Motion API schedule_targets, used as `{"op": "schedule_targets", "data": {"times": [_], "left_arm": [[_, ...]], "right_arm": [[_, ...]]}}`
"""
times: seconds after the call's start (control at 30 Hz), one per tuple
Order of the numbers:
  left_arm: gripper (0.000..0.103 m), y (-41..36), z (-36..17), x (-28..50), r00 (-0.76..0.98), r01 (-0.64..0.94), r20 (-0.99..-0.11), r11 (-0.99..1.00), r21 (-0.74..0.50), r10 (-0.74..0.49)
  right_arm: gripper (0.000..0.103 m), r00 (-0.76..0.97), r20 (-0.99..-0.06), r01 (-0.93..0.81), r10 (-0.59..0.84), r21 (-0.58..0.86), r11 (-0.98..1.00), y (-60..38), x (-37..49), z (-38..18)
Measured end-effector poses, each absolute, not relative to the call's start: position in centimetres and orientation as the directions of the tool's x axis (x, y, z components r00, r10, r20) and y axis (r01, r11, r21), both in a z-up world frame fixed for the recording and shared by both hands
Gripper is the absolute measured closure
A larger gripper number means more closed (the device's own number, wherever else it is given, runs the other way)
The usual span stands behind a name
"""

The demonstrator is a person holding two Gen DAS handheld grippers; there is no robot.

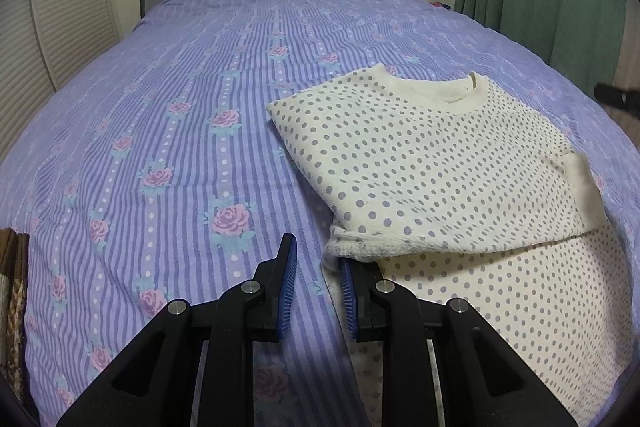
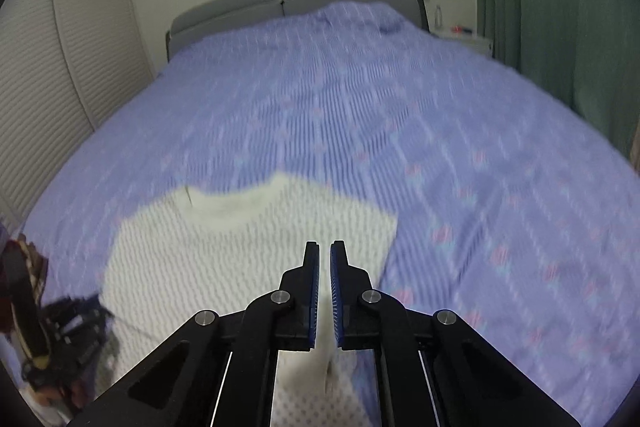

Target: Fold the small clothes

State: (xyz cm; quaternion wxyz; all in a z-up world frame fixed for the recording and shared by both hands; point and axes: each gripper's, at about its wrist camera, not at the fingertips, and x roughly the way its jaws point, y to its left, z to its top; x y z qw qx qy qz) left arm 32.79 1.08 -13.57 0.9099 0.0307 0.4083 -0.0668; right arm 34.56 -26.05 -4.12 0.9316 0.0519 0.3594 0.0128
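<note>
The left gripper is gaping wide beside the polka-dot top lying half-folded on the bed, the right gripper is hovering narrowed above it, risking the loose sleeve flopping open.

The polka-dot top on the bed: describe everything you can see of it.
The polka-dot top is cream knit-looking fabric with small grey dots, a plain cream ribbed collar and a plain cuff. It lies partly folded on the purple floral bedspread, collar toward the headboard, one side folded over with the sleeve across the front. Its lower part spreads flat toward the camera. The left gripper stands open at its near left edge, one finger tucked under the fold. The right wrist view is blurred; the right gripper is nearly shut above it.
</note>
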Motion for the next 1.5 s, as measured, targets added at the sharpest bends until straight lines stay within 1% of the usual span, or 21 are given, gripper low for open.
{"op": "schedule_targets", "data": {"times": [0.03,0.1,0.17,0.27,0.33,0.47,0.53,0.63,0.8,0.97,1.1,1.33,1.5], "left_arm": [[0.08,1.1,-13.6,32.8,0.657,0.143,-0.748,0.99,-0.001,-0.096],[0.08,1.1,-13.6,32.8,0.657,0.139,-0.747,0.99,-0.007,-0.098],[0.08,1.1,-13.7,32.8,0.658,0.14,-0.747,0.99,-0.005,-0.096],[0.08,0.9,-13.7,32.6,0.66,0.146,-0.746,0.989,0.011,-0.089],[0.08,0.9,-13.7,32.6,0.657,0.149,-0.749,0.989,0.016,-0.087],[0.08,0.8,-13.7,32.6,0.654,0.157,-0.751,0.987,0.027,-0.084],[0.08,0.9,-13.7,32.6,0.655,0.159,-0.751,0.987,0.029,-0.084],[0.08,0.9,-13.7,32.7,0.655,0.156,-0.751,0.987,0.027,-0.084],[0.08,0.8,-13.8,32.8,0.656,0.155,-0.751,0.988,0.028,-0.081],[0.08,0.8,-13.9,32.8,0.655,0.153,-0.751,0.988,0.024,-0.083],[0.08,0.8,-14.0,32.8,0.654,0.155,-0.752,0.988,0.027,-0.082],[0.08,0.9,-14.0,32.9,0.651,0.151,-0.754,0.988,0.019,-0.085],[0.08,0.9,-14.0,32.9,0.65,0.149,-0.755,0.989,0.017,-0.085]], "right_arm": [[0.096,0.735,-0.676,0.007,0.061,0.098,0.995,-26.2,35.3,-3.7],[0.095,0.713,-0.694,-0.009,0.1,0.135,0.991,-26.7,36.0,-3.6],[0.092,0.699,-0.706,-0.004,0.114,0.156,0.988,-27.2,35.6,-4.2],[0.091,0.668,-0.734,-0.01,0.12,0.153,0.988,-27.2,34.2,-6.4],[0.088,0.645,-0.749,-0.018,0.15,0.181,0.983,-27.0,33.6,-8.0],[0.087,0.613,-0.773,0.002,0.167,0.213,0.977,-26.6,33.1,-10.5],[0.084,0.61,-0.776,0.011,0.158,0.208,0.978,-26.5,32.9,-11.1],[0.084,0.609,-0.772,0.008,0.18,0.233,0.972,-26.6,32.8,-11.3],[0.084,0.63,-0.756,-0.016,0.176,0.214,0.977,-25.9,32.3,-10.7],[0.084,0.608,-0.77,-0.013,0.192,0.233,0.973,-25.8,32.6,-11.2],[0.084,0.616,-0.764,-0.035,0.194,0.219,0.975,-25.3,31.8,-10.8],[0.084,0.607,-0.764,-0.037,0.217,0.246,0.969,-25.0,32.2,-10.6],[0.085,0.632,-0.732,-0.116,0.254,0.234,0.965,-23.7,31.0,-9.4]]}}
